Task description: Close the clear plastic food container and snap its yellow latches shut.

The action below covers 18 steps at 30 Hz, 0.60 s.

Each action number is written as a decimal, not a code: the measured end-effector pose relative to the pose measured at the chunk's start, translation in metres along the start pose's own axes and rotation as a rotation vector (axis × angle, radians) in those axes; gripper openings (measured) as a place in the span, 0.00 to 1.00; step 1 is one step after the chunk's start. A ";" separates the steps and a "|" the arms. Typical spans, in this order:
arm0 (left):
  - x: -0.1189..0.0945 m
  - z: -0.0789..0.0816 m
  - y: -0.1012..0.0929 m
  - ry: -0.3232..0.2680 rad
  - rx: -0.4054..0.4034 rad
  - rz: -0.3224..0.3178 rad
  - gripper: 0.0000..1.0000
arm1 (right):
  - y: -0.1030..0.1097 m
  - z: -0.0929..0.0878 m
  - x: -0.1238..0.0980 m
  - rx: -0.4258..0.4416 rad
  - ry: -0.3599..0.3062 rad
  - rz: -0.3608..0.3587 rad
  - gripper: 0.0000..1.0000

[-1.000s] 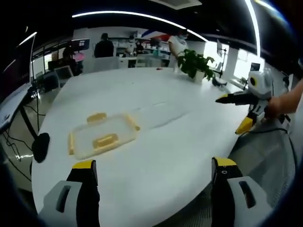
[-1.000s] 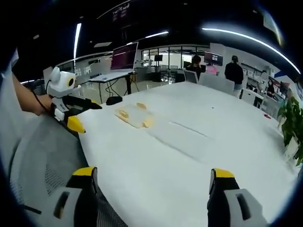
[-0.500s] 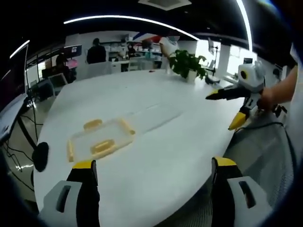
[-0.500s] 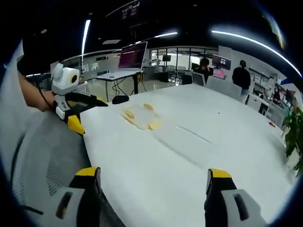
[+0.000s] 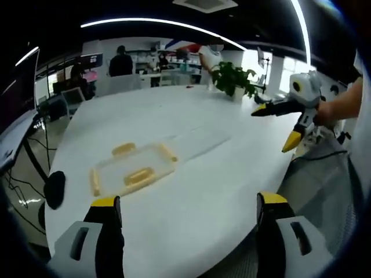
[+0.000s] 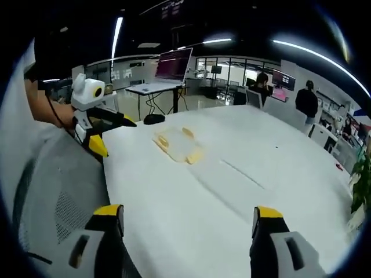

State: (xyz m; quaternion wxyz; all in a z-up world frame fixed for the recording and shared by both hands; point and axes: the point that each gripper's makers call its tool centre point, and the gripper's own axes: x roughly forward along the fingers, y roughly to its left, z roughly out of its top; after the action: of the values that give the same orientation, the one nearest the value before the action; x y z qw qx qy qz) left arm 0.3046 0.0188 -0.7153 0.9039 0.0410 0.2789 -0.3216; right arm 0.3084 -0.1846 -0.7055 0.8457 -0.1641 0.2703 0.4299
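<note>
A clear plastic food container (image 5: 132, 169) with yellow latches lies flat on the white table (image 5: 191, 185), left of centre in the left gripper view. Its latches stick outward at the sides. My left gripper (image 5: 188, 201) is open, well short of it, with nothing between the jaws. My right gripper (image 5: 275, 127) hangs open at the table's right edge, held by a hand. In the right gripper view the container (image 6: 177, 145) sits far ahead. My right gripper (image 6: 186, 211) is open there, and the left gripper (image 6: 115, 135) hovers open at the left.
A potted plant (image 5: 233, 78) stands at the table's far end. A faint rectangular outline (image 5: 200, 141) lies on the table beside the container. A grey mesh chair (image 6: 52, 191) is near the table edge. Desks, screens (image 6: 172, 63) and people fill the background.
Both views have shifted slightly with the hands. The container lies where it was. Both grippers stay open and hold nothing.
</note>
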 end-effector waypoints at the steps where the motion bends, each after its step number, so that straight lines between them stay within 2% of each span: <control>1: 0.000 0.000 0.001 0.001 0.001 -0.001 0.96 | 0.000 0.001 0.002 -0.007 0.005 0.006 0.92; 18: 0.006 0.003 0.026 0.016 0.054 -0.032 0.94 | -0.012 0.027 0.036 -0.025 0.028 0.064 0.87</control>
State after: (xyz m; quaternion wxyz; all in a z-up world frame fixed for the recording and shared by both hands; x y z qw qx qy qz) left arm 0.3256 0.0355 -0.7190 0.8951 0.0632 0.2779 -0.3429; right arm 0.3443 -0.1554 -0.7049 0.8256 -0.1718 0.2820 0.4575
